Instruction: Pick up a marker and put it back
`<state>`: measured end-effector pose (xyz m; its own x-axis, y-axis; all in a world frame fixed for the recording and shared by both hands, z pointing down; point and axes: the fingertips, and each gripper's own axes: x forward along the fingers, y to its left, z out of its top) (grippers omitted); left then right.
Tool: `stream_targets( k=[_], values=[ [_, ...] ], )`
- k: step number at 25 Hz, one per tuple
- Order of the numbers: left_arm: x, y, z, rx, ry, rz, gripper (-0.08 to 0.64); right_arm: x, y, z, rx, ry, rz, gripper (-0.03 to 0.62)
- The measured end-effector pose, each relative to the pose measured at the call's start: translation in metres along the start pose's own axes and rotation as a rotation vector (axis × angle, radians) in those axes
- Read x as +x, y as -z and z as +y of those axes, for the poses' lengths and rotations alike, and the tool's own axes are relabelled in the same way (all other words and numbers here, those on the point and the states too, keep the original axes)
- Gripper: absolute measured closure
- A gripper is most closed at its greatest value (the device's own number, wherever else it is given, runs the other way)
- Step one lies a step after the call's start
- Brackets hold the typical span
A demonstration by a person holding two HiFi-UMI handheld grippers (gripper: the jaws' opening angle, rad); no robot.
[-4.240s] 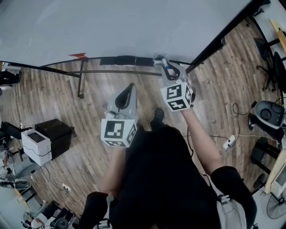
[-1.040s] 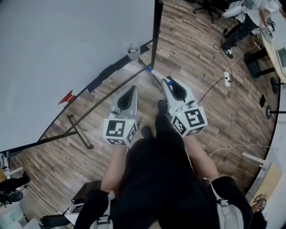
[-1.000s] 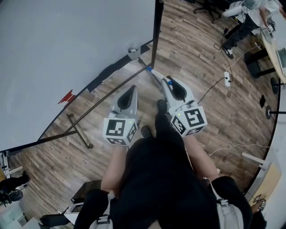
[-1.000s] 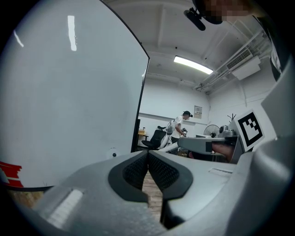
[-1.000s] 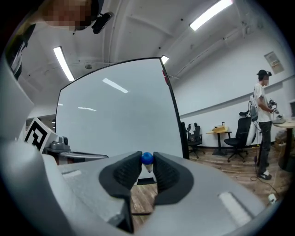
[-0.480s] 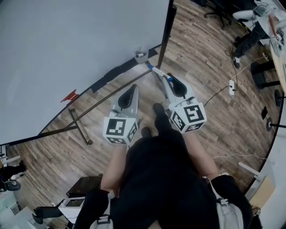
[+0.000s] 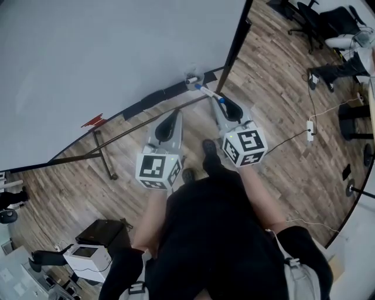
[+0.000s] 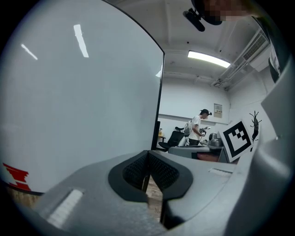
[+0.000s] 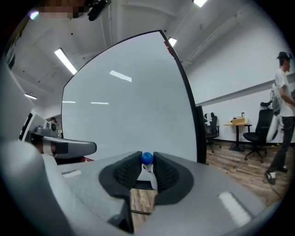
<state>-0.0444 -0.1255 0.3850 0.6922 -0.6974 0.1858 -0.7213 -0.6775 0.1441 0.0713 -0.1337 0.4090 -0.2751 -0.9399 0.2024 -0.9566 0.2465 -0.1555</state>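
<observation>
We hold the marker (image 7: 207, 92) in the right gripper (image 7: 218, 104). In the right gripper view its dark ribbed pads (image 9: 165, 174) press on either side of the white barrel, and the blue end (image 9: 147, 158) pokes out just past the tips. From the head view the marker is off the floor, slanting up and to the left out of the jaws. Its blue tip is close to the lower right corner of the whiteboard (image 7: 117, 53), near a small pale object (image 7: 192, 75) on the board's bottom ledge that we cannot identify. A dark strip (image 7: 156, 97) lies further left along that bottom edge, and a red mark (image 7: 94, 120) sits further left again. The board's black side post (image 7: 238, 40) rises just above the marker's tip. The left gripper (image 7: 173, 115) is beside the right one, a little lower in the head view and apart from it. In the left gripper view its jaws are pressed together at the tips with nothing between them, and only wooden floor (image 7: 275, 76) shows through the gap below. Both grippers point toward the board's bottom edge. Office chairs (image 7: 319, 17) stand at the far right of the room, and a power strip (image 7: 310, 126) lies on the floor near them. In the left gripper view a person (image 8: 197, 130) stands in the background past the board's right edge.
</observation>
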Motion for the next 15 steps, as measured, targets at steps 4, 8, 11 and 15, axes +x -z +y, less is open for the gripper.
stream_targets(
  k=[4,8,11,15],
  values=[
    [0.013,0.001,0.009,-0.014,-0.06,-0.001,0.549,0.02,0.007,-0.01,-0.014,-0.045,0.033,0.513],
    [0.022,0.002,0.013,-0.026,-0.109,-0.001,0.549,0.036,0.013,-0.021,-0.024,-0.082,0.064,0.514],
    [0.026,0.0,0.017,-0.03,-0.144,-0.006,0.549,0.046,0.016,-0.025,-0.033,-0.112,0.086,0.512],
    [0.035,-0.001,0.021,-0.037,-0.18,-0.006,0.549,0.059,0.019,-0.03,-0.041,-0.148,0.125,0.512]
  ],
)
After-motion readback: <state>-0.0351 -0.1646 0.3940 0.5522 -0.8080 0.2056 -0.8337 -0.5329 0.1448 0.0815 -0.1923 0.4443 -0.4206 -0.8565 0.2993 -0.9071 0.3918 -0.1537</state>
